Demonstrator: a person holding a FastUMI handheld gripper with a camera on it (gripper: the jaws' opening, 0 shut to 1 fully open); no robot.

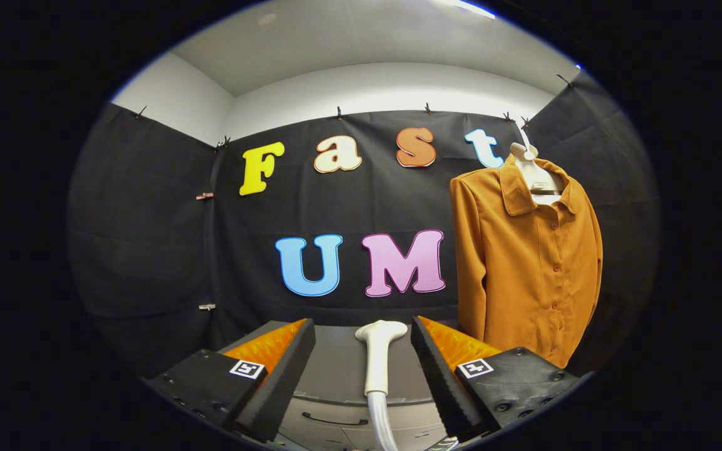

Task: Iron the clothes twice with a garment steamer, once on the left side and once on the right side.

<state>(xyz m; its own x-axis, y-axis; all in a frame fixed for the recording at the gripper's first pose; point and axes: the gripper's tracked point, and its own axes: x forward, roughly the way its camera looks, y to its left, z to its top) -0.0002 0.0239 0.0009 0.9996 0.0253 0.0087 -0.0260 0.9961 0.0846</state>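
A white garment steamer head [378, 354] lies on the grey table [336, 369], its handle running toward me and its hose [381, 423] trailing down over the front edge. It sits between my fingers, closer to the right one, touching neither. My gripper [363, 332] is open and holds nothing. An orange-brown buttoned shirt [527, 263] hangs on a white hanger [533, 166] beyond and to the right of the right finger, facing me, its hem near table height.
The grey table has a drawer with a dark handle [329, 421] on its front, below the fingers. Black cloth walls close off the booth behind and on both sides, with small clips [205, 195] on the left seam.
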